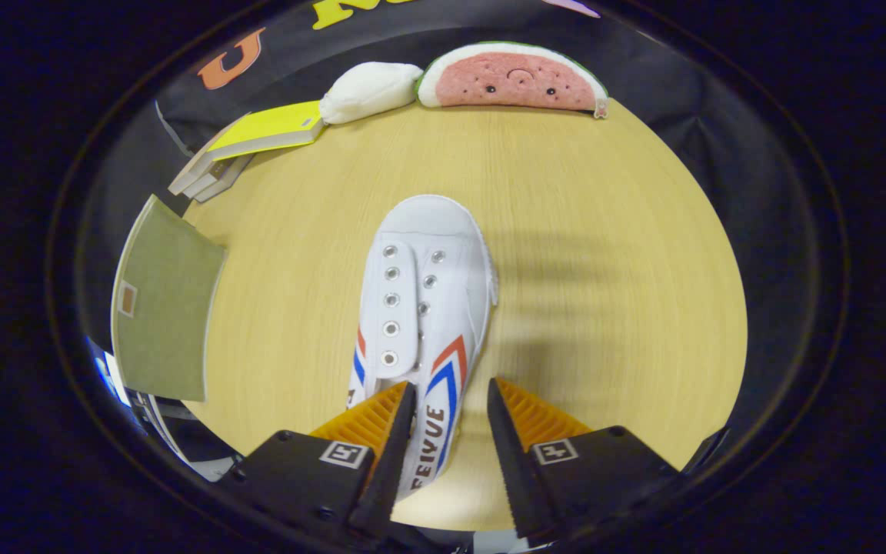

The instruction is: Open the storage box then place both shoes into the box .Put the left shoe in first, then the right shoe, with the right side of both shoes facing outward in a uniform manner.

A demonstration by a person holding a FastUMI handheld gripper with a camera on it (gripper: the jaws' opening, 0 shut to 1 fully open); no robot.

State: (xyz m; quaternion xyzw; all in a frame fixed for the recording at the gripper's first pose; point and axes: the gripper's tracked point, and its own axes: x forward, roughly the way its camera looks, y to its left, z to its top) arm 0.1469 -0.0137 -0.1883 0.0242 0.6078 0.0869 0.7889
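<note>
A white canvas shoe with red and blue side stripes lies on the wooden table, toe pointing away from me. Its heel end reaches back between my fingers. My gripper is open: the left finger sits over the shoe's opening, and the right finger stands off the striped side wall with a strip of table showing between them. The side wall lies in the gap. An olive-green flat panel with a small tag stands at the table's left edge; whether it belongs to the storage box I cannot tell.
At the far left, a stack of books with a yellow cover lies on the table. Beside it is a white plush, then a watermelon-slice plush along the far edge. Bare wood lies to the right of the shoe.
</note>
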